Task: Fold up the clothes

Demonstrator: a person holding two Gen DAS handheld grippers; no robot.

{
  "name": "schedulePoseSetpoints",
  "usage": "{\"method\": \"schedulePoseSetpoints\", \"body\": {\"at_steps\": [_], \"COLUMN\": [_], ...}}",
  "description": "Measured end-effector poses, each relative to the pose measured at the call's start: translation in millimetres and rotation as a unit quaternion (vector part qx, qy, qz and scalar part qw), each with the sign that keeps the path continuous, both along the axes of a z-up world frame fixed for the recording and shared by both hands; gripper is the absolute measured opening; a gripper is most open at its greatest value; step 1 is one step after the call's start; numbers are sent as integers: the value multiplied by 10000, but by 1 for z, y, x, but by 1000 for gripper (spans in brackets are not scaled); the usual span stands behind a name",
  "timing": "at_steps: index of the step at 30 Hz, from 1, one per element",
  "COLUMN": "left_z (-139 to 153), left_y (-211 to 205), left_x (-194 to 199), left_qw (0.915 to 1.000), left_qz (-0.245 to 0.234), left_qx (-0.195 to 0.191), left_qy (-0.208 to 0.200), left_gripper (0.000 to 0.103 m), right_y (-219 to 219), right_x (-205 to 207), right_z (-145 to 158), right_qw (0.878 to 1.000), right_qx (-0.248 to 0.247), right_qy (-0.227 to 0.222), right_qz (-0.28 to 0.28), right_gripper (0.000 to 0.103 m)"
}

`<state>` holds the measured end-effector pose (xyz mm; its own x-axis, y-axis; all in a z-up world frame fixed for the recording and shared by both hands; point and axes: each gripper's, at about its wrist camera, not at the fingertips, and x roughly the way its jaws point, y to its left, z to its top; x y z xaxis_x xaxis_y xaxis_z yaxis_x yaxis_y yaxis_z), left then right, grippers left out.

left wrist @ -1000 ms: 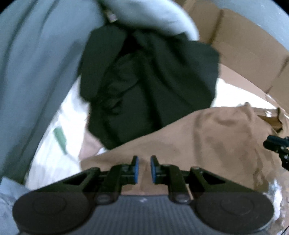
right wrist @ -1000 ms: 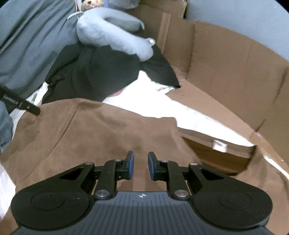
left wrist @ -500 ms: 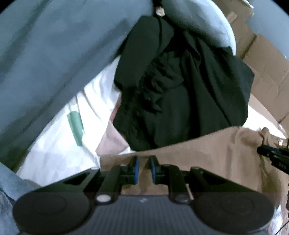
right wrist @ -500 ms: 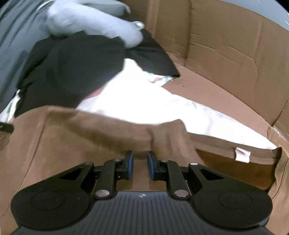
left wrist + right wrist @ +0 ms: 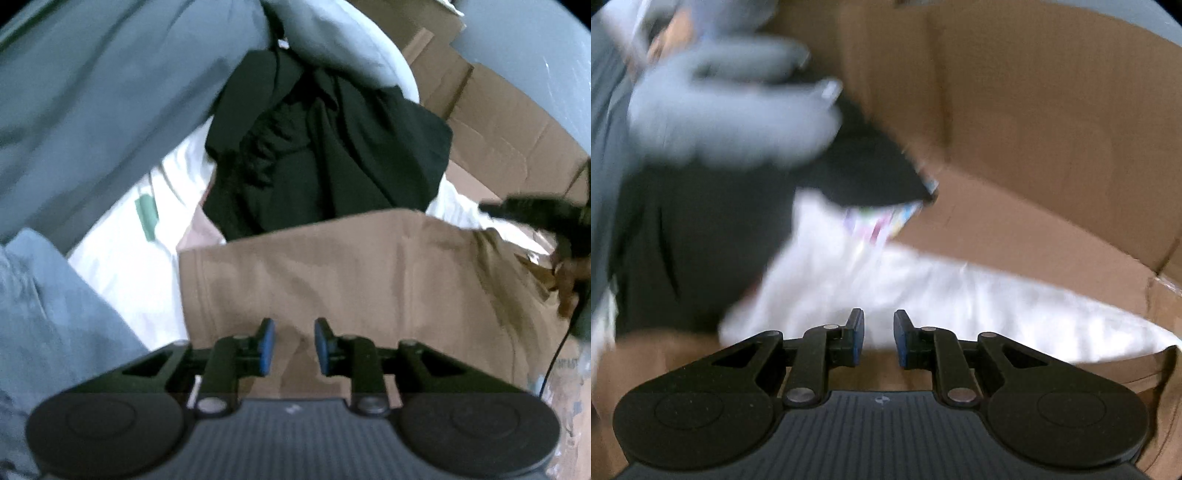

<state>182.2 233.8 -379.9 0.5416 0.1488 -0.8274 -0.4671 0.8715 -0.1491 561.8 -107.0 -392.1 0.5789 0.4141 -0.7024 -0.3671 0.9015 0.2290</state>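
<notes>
Now the left gripper [image 5: 290,346] jaws have just widened, a brown garment [image 5: 369,273] fold between but w/o pinch. Right gripper [image 5: 878,338]: gap narrow as before, garment edge below; hold unclear. No legible text.

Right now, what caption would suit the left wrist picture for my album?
Left gripper, jaws slightly apart, over a brown garment spread before a black garment.

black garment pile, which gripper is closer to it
Left. The left gripper is over the brown garment directly below the black garment pile; the right gripper sits off to its side.
</notes>
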Motion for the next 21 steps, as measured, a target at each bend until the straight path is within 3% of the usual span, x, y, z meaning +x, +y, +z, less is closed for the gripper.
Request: {"method": "schedulePoseSetpoints", "body": {"at_steps": [4,7,11,15,21], "left_z": [-2,-2,1,2,-10], "left_y": [-7,-8,-15,-26,-35], "left_x": [-13,-24,-45,-60,-59], "left_qw": [9999,9996,9972,9928,9922], "left_qz": [78,268,712,1149,1195], "left_qx": [100,32,-127,-77,-87], "left_qy": [-10,-57,-196,-341,-341], "left_gripper": [25,24,24,24,23], "right_y": [-12,-11,-2,4,11], "right_x": [-11,-24,-35,-23,-8], "right_z": [9,1,-21,-29,-16], "right_qw": [9999,9994,9973,9977,9986], "right_qx": [-8,-128,-536,-589,-481], "right_qy": [45,189,262,245,220], "right_qz": [89,266,423,219,20], "right_gripper": [23,6,6,9,10]}}
